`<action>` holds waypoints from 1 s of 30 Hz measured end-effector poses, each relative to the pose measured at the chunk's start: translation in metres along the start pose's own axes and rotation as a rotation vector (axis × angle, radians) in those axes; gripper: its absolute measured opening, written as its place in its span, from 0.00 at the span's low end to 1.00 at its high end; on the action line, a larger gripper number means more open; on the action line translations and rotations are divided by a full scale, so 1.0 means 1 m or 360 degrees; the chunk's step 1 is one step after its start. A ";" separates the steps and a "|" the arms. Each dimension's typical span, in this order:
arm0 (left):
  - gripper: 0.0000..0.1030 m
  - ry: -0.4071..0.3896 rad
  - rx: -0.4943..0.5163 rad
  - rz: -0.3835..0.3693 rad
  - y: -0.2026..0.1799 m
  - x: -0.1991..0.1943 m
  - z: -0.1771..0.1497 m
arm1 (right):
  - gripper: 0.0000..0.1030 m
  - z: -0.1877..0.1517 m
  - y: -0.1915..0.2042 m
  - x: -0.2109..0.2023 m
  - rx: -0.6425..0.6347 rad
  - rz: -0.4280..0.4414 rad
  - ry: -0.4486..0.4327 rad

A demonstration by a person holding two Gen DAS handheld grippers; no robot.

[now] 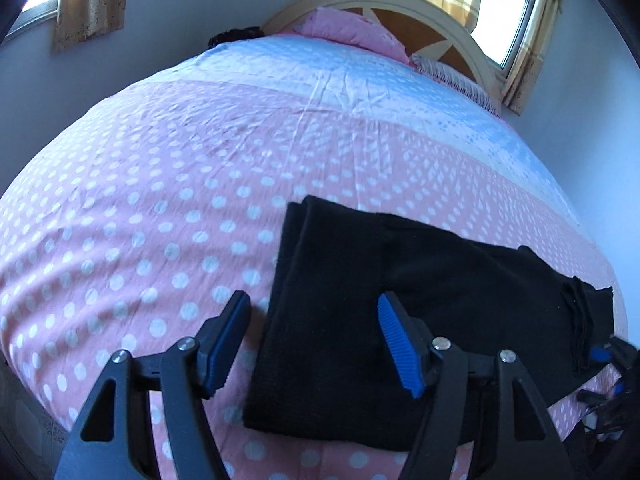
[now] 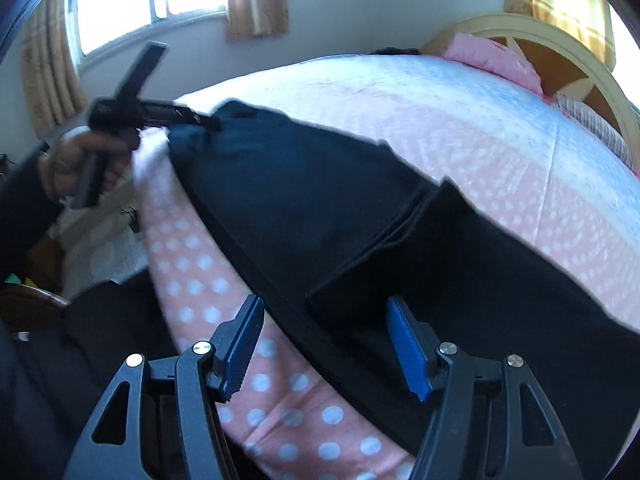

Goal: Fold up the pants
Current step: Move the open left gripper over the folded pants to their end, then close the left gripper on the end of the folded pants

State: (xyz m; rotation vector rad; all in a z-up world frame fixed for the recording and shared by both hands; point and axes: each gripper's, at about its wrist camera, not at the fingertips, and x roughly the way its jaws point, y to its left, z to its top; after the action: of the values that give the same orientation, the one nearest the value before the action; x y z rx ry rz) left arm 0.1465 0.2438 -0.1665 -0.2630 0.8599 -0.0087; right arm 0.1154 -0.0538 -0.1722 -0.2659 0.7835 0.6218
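Left hand-held gripper (image 1: 312,344): jaws spread wide, blue ribbed pads (image 1: 400,350) facing each other, nothing between them. Seen from the right wrist view, a hand (image 2: 86,162) in a dark sleeve grips its handle. Right hand-held gripper (image 2: 324,348): jaws likewise spread wide, blue pads (image 2: 408,350) apart, nothing clamped.

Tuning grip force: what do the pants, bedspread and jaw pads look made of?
Pants: black matte knit or fleece-like cloth, seemingly thick; soft rounded fold edges, no sheen.
Bedspread: thin woven fabric, probably cotton, matte; fine creases, printed white dots on pink.
Pads: blue ribbed rubber or soft plastic, by the look; the black arms behind look like rigid plastic or metal, unclear.
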 end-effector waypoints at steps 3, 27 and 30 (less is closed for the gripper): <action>0.67 -0.0014 -0.0009 -0.0039 0.004 0.000 -0.002 | 0.64 -0.006 0.004 -0.003 -0.0041 -0.0017 -0.0042; 0.32 -0.0049 0.0238 0.0141 -0.034 0.003 -0.010 | 0.64 -0.006 -0.010 -0.012 0.0094 0.0034 -0.0093; 0.32 -0.0046 0.0226 0.0128 -0.032 0.003 -0.010 | 0.64 -0.006 -0.009 -0.012 0.0091 0.0034 -0.0093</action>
State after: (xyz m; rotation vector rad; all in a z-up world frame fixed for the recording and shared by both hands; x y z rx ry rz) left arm 0.1439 0.2100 -0.1679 -0.0948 0.8365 0.0089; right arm 0.1110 -0.0692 -0.1679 -0.1869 0.7475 0.6235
